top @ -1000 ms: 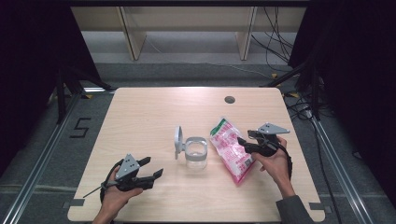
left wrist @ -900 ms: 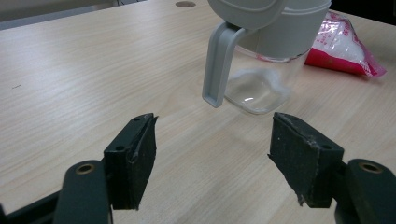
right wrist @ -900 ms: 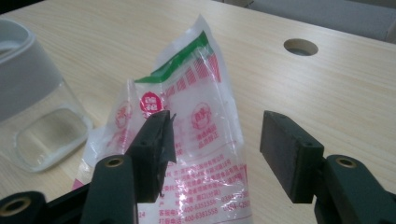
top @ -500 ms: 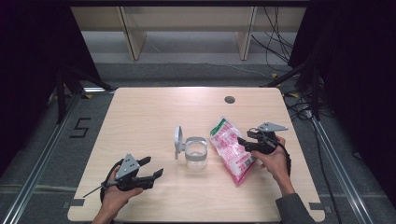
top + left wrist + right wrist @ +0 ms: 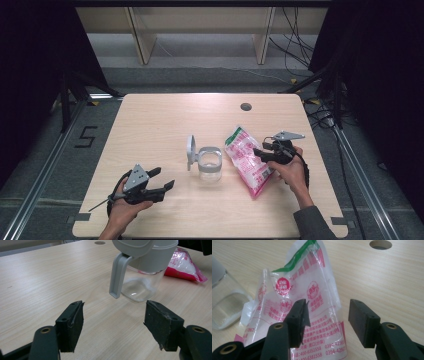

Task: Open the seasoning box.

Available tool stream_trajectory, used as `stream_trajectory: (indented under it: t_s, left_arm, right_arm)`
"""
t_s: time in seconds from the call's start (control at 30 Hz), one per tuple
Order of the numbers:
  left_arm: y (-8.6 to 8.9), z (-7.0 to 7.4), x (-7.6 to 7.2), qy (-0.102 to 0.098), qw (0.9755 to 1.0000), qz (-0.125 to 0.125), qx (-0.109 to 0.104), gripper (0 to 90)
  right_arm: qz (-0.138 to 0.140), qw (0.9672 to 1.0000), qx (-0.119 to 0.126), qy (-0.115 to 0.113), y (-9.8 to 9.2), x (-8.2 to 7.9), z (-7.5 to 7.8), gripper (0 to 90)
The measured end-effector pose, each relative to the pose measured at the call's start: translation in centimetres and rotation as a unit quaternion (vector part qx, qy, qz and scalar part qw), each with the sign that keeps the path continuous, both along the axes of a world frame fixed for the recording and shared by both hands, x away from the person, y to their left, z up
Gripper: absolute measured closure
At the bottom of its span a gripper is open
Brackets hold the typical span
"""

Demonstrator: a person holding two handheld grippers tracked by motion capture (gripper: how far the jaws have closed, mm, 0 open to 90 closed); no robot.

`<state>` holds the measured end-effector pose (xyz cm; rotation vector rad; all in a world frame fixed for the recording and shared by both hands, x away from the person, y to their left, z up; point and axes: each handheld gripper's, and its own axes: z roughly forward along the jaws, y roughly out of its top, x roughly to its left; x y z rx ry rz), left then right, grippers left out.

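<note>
- The right gripper (image 5: 260,152) sits at the right side of the table (image 5: 165,120), held in the person's right hand (image 5: 292,170), its jaws reaching over the pink and white bag (image 5: 247,162).
- In the right gripper view the 2 black jaws stand partly open and have just been closing; the right gripper (image 5: 327,315) has the bag (image 5: 312,302) rising between them, but whether either pad presses on it cannot be told.
- The bag lies flat on the table just right of the clear jug (image 5: 209,162), its green-edged top end pointing away from the person.
- The jug stands upright near the middle of the table, its grey lid (image 5: 190,149) flipped up on the left side.
- In the left gripper view the jug (image 5: 142,277) shows a grey handle (image 5: 116,277), and the bag (image 5: 185,266) lies behind it.
- The left gripper (image 5: 167,185) rests low at the front left of the table in the left hand (image 5: 125,210), well apart from the jug.
- The left gripper (image 5: 113,320) has its jaws wide apart with bare table between them.
- A round hole (image 5: 245,106) sits in the table's far side.
</note>
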<state>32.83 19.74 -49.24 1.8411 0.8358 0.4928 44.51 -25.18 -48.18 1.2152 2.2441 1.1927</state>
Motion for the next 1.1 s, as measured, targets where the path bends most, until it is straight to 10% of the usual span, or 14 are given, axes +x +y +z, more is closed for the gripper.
stream_trajectory:
  t_s: [0.1,0.63,1.1]
  left_arm:
    - [0.0,0.0,0.0,0.001,1.0000,0.005,-0.002,31.0]
    - [0.1,0.0,0.0,-0.001,1.0000,0.004,-0.007,31.3]
    - [0.3,0.2,-0.1,-0.002,0.9999,0.012,-0.006,31.8]
  right_arm:
    - [-0.011,0.9993,0.015,0.031,0.3,0.0,-0.2,50.5]
    - [-0.001,0.9996,0.011,0.028,-0.1,-0.1,-0.3,78.8]
    - [0.003,0.9997,0.006,0.024,-1.1,-3.2,0.3,84.9]
